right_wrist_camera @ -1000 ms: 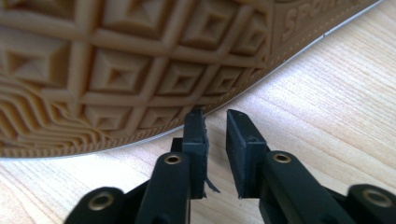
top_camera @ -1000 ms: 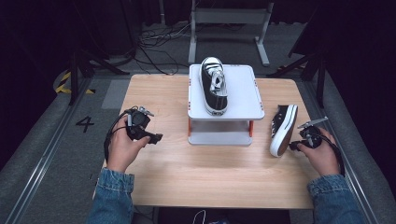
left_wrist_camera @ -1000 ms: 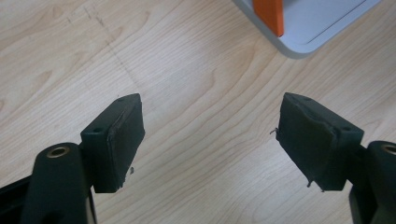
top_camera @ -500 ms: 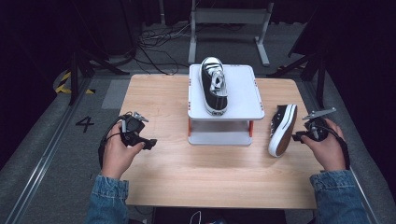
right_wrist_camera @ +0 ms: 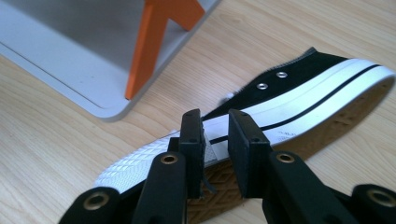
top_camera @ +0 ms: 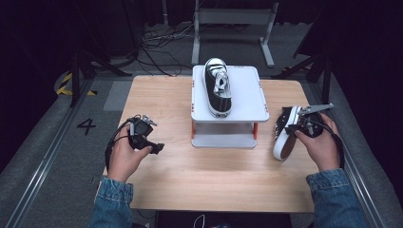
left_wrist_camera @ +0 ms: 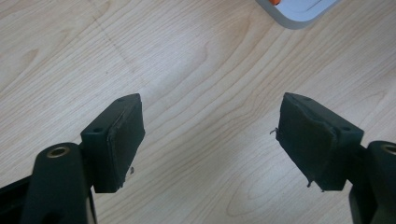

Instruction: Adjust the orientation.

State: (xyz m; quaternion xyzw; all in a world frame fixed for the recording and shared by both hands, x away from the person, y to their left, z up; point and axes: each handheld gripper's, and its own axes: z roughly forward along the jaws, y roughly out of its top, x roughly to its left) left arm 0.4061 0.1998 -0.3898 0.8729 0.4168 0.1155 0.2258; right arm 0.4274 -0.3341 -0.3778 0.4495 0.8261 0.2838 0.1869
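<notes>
The right hand-held gripper (top_camera: 293,124) has its jaws pinched on the white rubber edge of a black sneaker (top_camera: 284,135), at the right side of the tabletop (top_camera: 190,171). In the right gripper view the pads (right_wrist_camera: 194,140) sit close together with the sole's rim between them (the tan tread faces the camera, the eyelets face away). The jaws have just been closing a little on that rim. The sneaker is tipped on its side, sole toward the person's right hand (top_camera: 321,145), just right of the white stand (top_camera: 247,95), apart from it.

A second sneaker (top_camera: 217,88) lies upright on top of the stand, toe pointing away from the person.

The left hand-held gripper (top_camera: 152,146) is near the tabletop's left part, well apart from the stand. Its jaws stand wide open with nothing between them, bare wood showing past the pads (left_wrist_camera: 123,140) in the left gripper view.
</notes>
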